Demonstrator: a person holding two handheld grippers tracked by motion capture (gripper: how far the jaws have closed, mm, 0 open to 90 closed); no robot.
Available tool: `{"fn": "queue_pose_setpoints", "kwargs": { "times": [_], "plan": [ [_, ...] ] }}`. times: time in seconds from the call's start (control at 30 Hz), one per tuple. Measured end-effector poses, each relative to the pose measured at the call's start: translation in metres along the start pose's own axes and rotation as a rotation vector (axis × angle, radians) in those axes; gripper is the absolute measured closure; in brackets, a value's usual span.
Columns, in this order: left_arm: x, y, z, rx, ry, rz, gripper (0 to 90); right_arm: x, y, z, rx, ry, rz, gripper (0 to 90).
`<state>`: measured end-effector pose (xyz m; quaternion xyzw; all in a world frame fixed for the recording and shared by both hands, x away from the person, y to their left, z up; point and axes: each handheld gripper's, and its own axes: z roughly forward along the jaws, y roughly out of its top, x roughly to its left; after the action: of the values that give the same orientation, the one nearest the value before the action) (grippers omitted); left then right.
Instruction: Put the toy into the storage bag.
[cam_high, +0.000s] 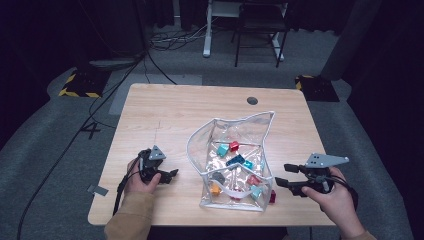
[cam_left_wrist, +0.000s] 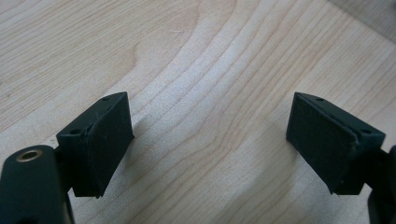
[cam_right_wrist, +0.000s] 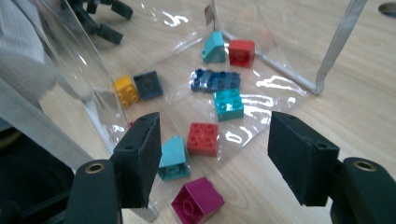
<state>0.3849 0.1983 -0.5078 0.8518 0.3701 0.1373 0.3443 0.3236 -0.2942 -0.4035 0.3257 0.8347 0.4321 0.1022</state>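
Observation:
A clear plastic bag lies on the wooden table with several coloured bricks in it. My right gripper stands open just right of the bag's near end, jaws wide with nothing pressed between them. In front of it lie a magenta brick, a red brick and a teal sloped brick. Farther in are a teal brick, a dark blue plate, a yellow brick and a grey brick. My left gripper rests left of the bag, open over bare wood.
A cable hole sits near the table's far edge. Beyond the table there are cables on the grey floor, a white desk leg and a dark chair frame. The magenta brick lies at the bag's near right corner.

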Motion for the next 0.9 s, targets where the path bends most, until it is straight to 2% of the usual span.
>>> {"fn": "queue_pose_setpoints", "kwargs": {
  "times": [0.7, 0.9],
  "plan": [
    [0.0, 0.0, 0.0, 0.0, 0.001, 0.0, 14.8, 0.003, -0.043, 0.037, 0.098, 0.021, -0.018, 34.1],
    [0.0, 0.0, 0.0, 0.0, 0.0, 0.0, 14.8, 0.005, -0.056, 0.05, 0.156, 0.029, -0.043, 33.1]
  ]
}}
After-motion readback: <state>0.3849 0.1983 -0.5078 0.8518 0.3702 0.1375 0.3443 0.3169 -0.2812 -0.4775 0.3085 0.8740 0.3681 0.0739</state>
